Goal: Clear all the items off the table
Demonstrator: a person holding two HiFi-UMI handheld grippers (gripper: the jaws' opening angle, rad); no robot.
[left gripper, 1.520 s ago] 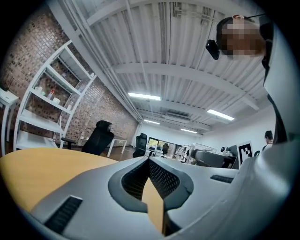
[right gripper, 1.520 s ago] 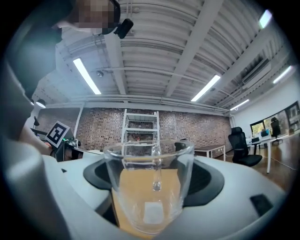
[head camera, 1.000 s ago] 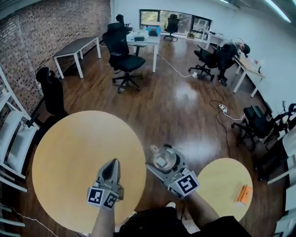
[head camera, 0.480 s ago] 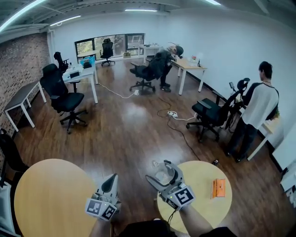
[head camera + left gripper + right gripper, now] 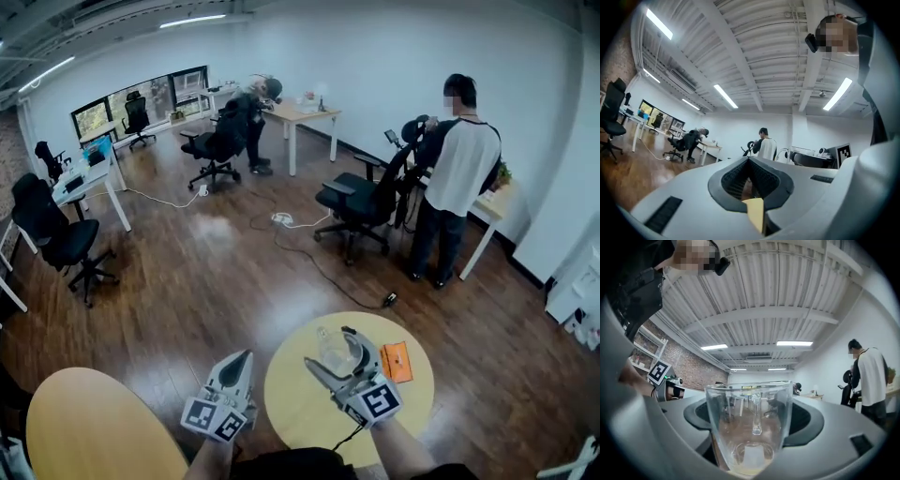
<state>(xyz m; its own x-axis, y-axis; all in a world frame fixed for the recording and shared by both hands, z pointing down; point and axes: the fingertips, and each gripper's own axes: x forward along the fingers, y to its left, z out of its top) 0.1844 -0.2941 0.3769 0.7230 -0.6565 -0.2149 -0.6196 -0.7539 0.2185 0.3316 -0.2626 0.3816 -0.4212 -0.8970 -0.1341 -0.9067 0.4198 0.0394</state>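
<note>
My right gripper (image 5: 337, 351) is shut on a clear drinking glass (image 5: 335, 349), held upright over the near part of a small round yellow table (image 5: 309, 398). In the right gripper view the glass (image 5: 751, 413) fills the space between the jaws and looks empty. An orange flat item (image 5: 396, 361) lies on that table, right of the glass. My left gripper (image 5: 240, 364) hangs shut over the wood floor, left of the small table, with nothing in it. In the left gripper view its jaws meet at the tips (image 5: 750, 161).
A larger round yellow table (image 5: 89, 431) sits at the lower left. A person in a white and black shirt (image 5: 461, 169) stands beyond, beside a black office chair (image 5: 361, 202). A cable (image 5: 314, 262) runs across the floor. Desks and more chairs stand further back.
The view has swung right, away from the large round table and onto the small one. The small table now lies under my right gripper, which still holds the glass. The left gripper stays shut.
</note>
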